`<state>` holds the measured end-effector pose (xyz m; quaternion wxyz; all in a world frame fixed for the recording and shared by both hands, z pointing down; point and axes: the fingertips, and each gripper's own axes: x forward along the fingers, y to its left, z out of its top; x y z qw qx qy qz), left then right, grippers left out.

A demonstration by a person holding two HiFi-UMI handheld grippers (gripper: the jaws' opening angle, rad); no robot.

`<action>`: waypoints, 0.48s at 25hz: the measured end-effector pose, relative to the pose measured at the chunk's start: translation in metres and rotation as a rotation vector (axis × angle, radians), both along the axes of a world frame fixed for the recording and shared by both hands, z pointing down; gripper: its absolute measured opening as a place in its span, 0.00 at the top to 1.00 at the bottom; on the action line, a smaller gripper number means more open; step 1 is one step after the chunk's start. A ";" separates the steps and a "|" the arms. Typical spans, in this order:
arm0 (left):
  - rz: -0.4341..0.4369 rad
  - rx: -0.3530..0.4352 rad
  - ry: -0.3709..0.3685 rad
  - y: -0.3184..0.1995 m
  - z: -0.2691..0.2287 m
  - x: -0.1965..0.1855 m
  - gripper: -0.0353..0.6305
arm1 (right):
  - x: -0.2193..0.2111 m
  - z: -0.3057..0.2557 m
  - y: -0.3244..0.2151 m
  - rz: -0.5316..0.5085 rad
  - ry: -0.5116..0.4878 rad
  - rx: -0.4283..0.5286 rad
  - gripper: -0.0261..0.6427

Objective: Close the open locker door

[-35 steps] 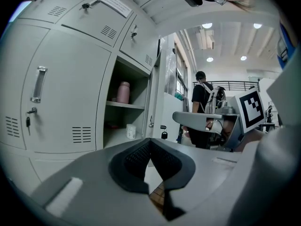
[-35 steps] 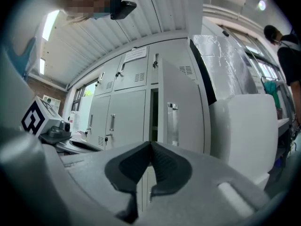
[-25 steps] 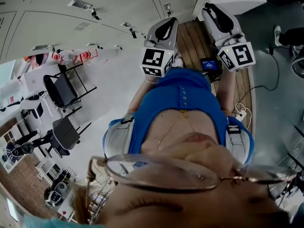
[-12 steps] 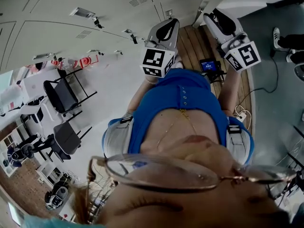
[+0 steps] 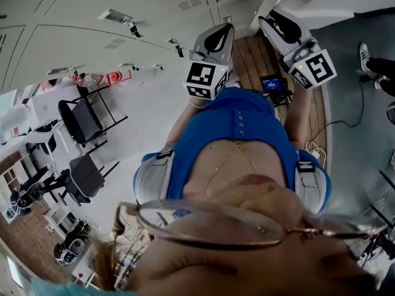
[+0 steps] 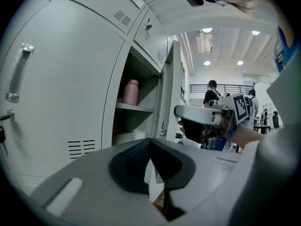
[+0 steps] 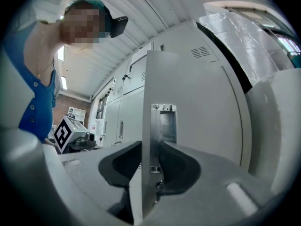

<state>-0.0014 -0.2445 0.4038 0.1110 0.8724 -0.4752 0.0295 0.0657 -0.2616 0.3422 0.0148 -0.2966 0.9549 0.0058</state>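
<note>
The open locker door (image 7: 188, 102) stands edge-on in the right gripper view, with its metal latch plate (image 7: 163, 121) facing me. My right gripper (image 7: 150, 166) has the door's edge between its dark pads, and the jaws are closing on it. In the head view the right gripper (image 5: 271, 17) reaches to the door (image 5: 264, 5) at the top. The left gripper (image 6: 150, 147) is shut with nothing in it and points at the open locker compartment (image 6: 136, 121). A pink bottle (image 6: 130, 92) stands on its shelf. In the head view the left gripper (image 5: 221, 32) hangs beside the right one.
Grey lockers (image 5: 92, 36) fill the wall to the left. Black chairs (image 5: 77, 119) stand on the floor at the left. A wooden strip (image 5: 250, 54) with a small screen device (image 5: 271, 83) lies below the grippers. Cables (image 5: 345, 113) run at the right. A person (image 6: 212, 91) stands far off.
The right gripper has shifted slightly up and toward the door's edge. The left gripper has hardly moved.
</note>
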 end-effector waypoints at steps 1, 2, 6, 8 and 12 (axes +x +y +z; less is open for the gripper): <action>-0.005 -0.001 0.000 -0.002 0.001 -0.003 0.95 | -0.004 0.000 -0.002 -0.008 -0.004 -0.001 0.79; -0.011 -0.002 0.000 -0.004 0.002 -0.006 0.95 | -0.008 0.001 -0.005 -0.016 -0.006 -0.001 0.79; -0.031 -0.010 0.000 -0.012 0.005 -0.019 0.95 | -0.023 0.001 -0.015 -0.040 -0.007 0.007 0.80; -0.040 -0.013 0.001 -0.017 0.006 -0.025 0.95 | -0.030 0.001 -0.020 -0.043 -0.009 0.015 0.79; -0.046 -0.016 0.004 -0.025 0.007 -0.034 0.95 | -0.041 0.002 -0.029 -0.053 -0.023 0.022 0.79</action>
